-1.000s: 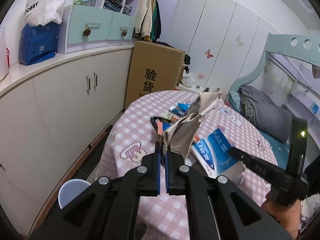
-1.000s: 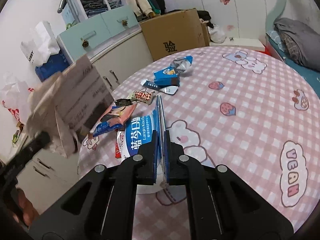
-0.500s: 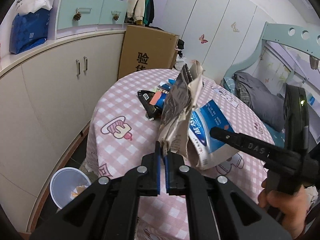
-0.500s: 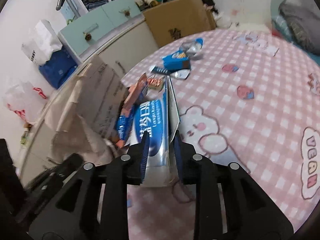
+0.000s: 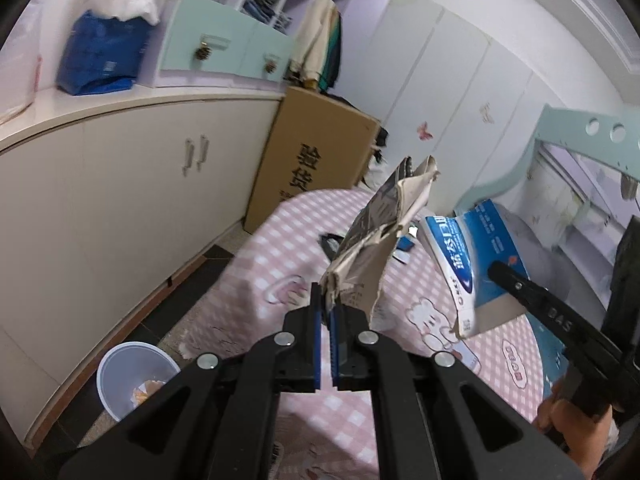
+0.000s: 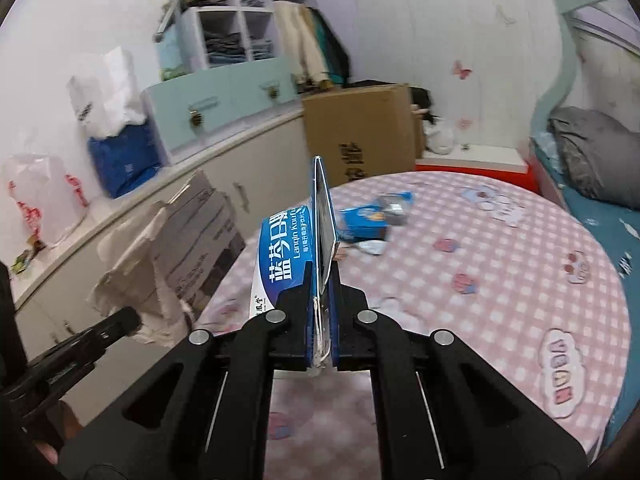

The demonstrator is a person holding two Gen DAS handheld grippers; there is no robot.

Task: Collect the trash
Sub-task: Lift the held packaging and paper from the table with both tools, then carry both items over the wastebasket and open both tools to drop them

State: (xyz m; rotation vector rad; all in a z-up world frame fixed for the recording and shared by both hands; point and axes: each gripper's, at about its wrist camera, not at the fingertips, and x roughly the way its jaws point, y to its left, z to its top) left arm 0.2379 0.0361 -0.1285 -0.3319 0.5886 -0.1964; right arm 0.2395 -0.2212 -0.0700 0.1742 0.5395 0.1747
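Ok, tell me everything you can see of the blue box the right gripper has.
The blue box is a flattened blue-and-white cardboard carton with white Chinese lettering and "Lanqin" print. The right gripper is shut on its lower end, its fingers pressing both faces. It stands edge-on, lifted clear above the pink checked table. In the left wrist view an open grey-brown flap shows at its lower end.

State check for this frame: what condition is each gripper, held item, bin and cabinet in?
Left hand-held gripper: shut on crumpled paper.
Right hand-held gripper: shut on blue box, flattened.
Trash bin: upright, open, some scraps inside.
Cabinet doors: closed.
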